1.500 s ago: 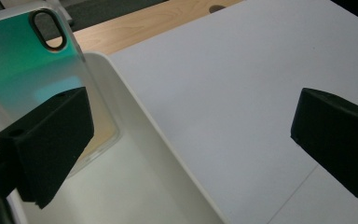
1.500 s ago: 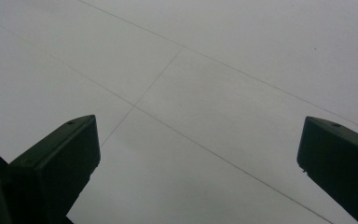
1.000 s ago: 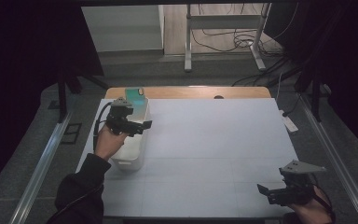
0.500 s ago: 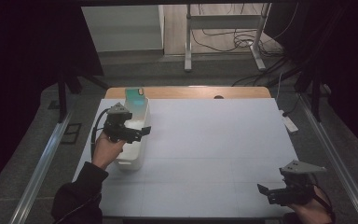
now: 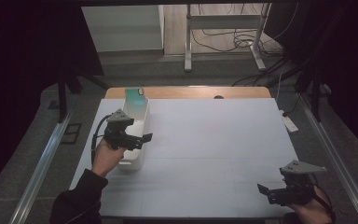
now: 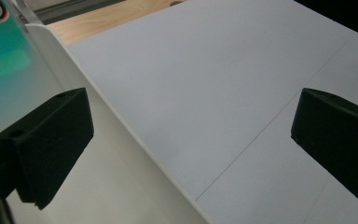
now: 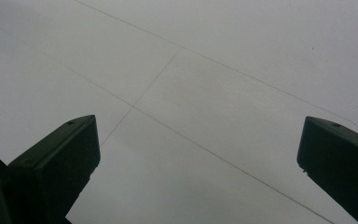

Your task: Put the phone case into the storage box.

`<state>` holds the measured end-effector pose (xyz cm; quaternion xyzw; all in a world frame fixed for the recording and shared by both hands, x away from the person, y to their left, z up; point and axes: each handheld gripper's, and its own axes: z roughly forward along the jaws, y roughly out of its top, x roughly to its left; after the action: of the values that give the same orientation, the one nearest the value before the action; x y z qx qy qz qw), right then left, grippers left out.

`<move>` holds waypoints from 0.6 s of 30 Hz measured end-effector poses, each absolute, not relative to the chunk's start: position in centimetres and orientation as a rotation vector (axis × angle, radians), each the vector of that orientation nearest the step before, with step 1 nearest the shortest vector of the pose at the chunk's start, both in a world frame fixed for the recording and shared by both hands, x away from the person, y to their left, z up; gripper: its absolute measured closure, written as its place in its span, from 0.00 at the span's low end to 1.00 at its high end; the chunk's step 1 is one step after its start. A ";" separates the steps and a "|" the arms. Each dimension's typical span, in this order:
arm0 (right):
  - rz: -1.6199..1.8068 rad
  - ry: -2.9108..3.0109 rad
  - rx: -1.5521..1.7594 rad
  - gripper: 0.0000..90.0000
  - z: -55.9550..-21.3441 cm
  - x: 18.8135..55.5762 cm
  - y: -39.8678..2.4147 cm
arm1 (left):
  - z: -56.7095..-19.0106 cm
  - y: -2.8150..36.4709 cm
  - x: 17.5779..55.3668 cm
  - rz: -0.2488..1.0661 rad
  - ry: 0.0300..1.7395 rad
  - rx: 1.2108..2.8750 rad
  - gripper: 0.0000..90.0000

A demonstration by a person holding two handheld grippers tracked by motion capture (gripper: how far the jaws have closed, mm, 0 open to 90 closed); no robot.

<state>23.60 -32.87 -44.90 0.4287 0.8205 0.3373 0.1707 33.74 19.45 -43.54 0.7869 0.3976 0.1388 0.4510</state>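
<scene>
A bin (image 5: 136, 122) stands along the table's (image 5: 214, 154) left edge, a packet (image 5: 135, 94) upright in its far end. My left gripper (image 5: 142, 139) hangs over the bin's near half, one jaw inside the wall. My right gripper (image 5: 265, 192) sits well apart at the near right corner.

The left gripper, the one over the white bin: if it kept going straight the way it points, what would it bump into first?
Probably the white bin's long side wall: the left gripper stands open astride its rim, one jaw inside. Past that lies bare white table; depth is hard to judge.

A lab: dark curtains (image 5: 32, 56); floor cables (image 5: 228, 39); metal rails (image 5: 39, 172).
</scene>
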 end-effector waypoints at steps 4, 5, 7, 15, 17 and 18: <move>0.958 2.332 1.215 0.00 -44.9 23.6 -32.9 | -43.7 19.3 33.2 0.349 0.978 1.945 0.00; 0.958 2.333 1.213 0.00 -44.9 23.6 -32.9 | -43.7 19.2 33.1 0.350 0.977 1.947 0.00; 0.958 2.333 1.211 0.00 -44.9 23.6 -32.9 | -43.8 19.1 32.7 0.352 0.973 1.950 0.00; 0.961 2.331 1.208 0.00 -44.9 23.6 -32.8 | -43.9 19.1 31.7 0.351 0.968 1.953 0.00; 0.959 2.331 1.206 0.00 -44.9 23.5 -32.8 | -44.0 19.1 31.3 0.358 0.966 1.951 0.00; 0.960 2.331 1.206 0.00 -44.9 23.5 -32.8 | -44.1 19.2 31.1 0.360 0.968 1.950 0.00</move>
<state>23.54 -32.85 -44.88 0.4250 0.8216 0.3384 0.1728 31.06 19.17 -44.06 0.7890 0.3915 0.1457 0.4506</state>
